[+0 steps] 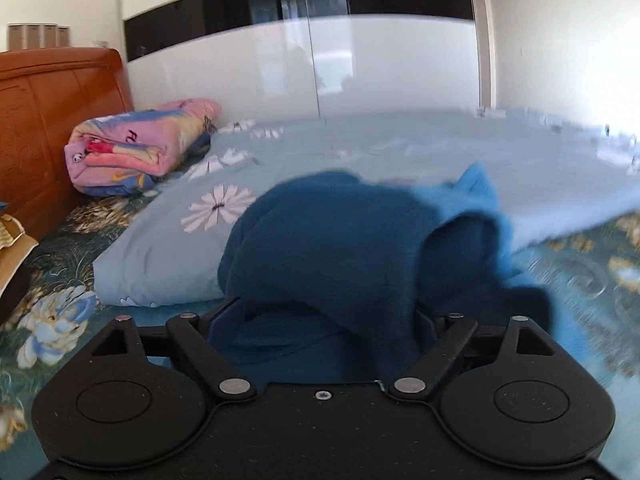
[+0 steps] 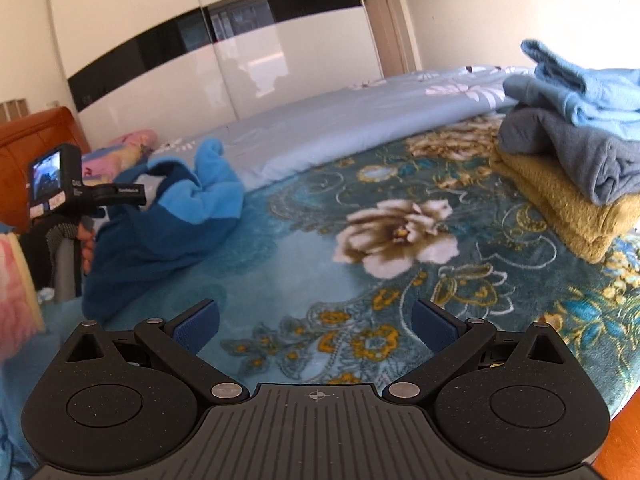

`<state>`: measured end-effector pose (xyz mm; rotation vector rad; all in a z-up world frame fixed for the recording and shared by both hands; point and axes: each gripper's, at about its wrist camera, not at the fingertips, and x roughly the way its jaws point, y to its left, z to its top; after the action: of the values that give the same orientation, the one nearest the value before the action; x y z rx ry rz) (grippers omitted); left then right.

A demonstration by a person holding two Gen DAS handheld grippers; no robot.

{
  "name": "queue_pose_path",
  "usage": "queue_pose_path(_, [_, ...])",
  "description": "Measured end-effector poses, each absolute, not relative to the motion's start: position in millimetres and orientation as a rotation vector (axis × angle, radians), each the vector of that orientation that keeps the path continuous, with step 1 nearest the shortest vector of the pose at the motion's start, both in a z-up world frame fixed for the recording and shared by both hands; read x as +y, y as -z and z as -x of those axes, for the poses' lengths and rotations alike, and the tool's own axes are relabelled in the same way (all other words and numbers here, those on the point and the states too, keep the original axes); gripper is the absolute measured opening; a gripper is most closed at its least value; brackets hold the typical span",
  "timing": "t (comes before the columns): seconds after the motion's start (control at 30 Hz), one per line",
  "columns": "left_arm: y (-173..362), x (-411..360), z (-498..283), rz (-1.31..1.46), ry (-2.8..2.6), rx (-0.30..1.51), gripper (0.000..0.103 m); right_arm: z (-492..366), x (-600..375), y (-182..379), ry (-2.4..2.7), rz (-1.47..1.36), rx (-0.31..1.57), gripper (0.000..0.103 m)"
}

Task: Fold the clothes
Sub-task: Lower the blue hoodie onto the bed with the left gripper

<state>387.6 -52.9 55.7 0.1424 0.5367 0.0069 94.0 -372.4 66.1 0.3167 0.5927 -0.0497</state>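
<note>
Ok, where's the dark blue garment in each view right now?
Left wrist: the dark blue garment fills the centre, heaped right over the tool's fingers.
Right wrist: it lies at the left, bunched on the floral bedspread beside the other tool.
Shared landmark: the white wardrobe with the black band behind the bed.

grippers 2 [image 2: 316, 330] | blue garment 1 [image 2: 168, 216] | folded stack 3 pcs [image 2: 568, 152] | quilt 1 [image 1: 400, 152]

Crumpled two-tone blue fleece garment [image 2: 168, 220] lies heaped on the floral bedspread [image 2: 360, 280].
</note>
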Motion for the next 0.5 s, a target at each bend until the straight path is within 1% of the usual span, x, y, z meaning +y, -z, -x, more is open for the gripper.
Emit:
queue_pose_path(0.03, [-53,-48,-394,-0.146,0.002,0.547,0.089,-97,-372,-63,0.05,-0.32,0.603,0.103])
queue_pose_path(0.1, [-47,-39,-407,-0.141,0.052,0.576,0.09,-102,-371,-58,0.045,-0.325,0.621,0.103])
queue_pose_path(0.13, [-45,-36,-412,-0.134,0.076,0.591,0.093,-104,-370,-57,0.04,-0.323,0.626,0.103])
queue_pose_path(0.23, [-37,-27,-430,-0.099,0.118,0.64,0.094,-111,-369,-55,0.031,-0.319,0.639,0.103])
queue_pose_path(0.27, [-34,-25,-435,-0.089,0.131,0.653,0.09,-113,-368,-54,0.029,-0.318,0.643,0.103])
queue_pose_path(0.3, [-32,-23,-439,-0.079,0.139,0.659,0.085,-115,-368,-54,0.029,-0.317,0.648,0.103])
queue_pose_path(0.33, [-32,-21,-441,-0.067,0.139,0.664,0.067,-117,-368,-53,0.03,-0.315,0.652,0.103])
queue_pose_path(0.37, [-31,-19,-443,-0.051,0.137,0.672,0.055,-118,-368,-52,0.033,-0.314,0.656,0.103])
queue_pose_path(0.4, [-32,-18,-445,-0.026,0.142,0.677,0.05,-120,-368,-52,0.036,-0.313,0.659,0.103])
queue_pose_path(0.47, [-34,-16,-448,0.02,0.151,0.682,0.026,-122,-369,-51,0.042,-0.312,0.664,0.103])
queue_pose_path(0.5, [-35,-15,-448,0.034,0.15,0.678,0.022,-124,-369,-51,0.045,-0.312,0.666,0.103])
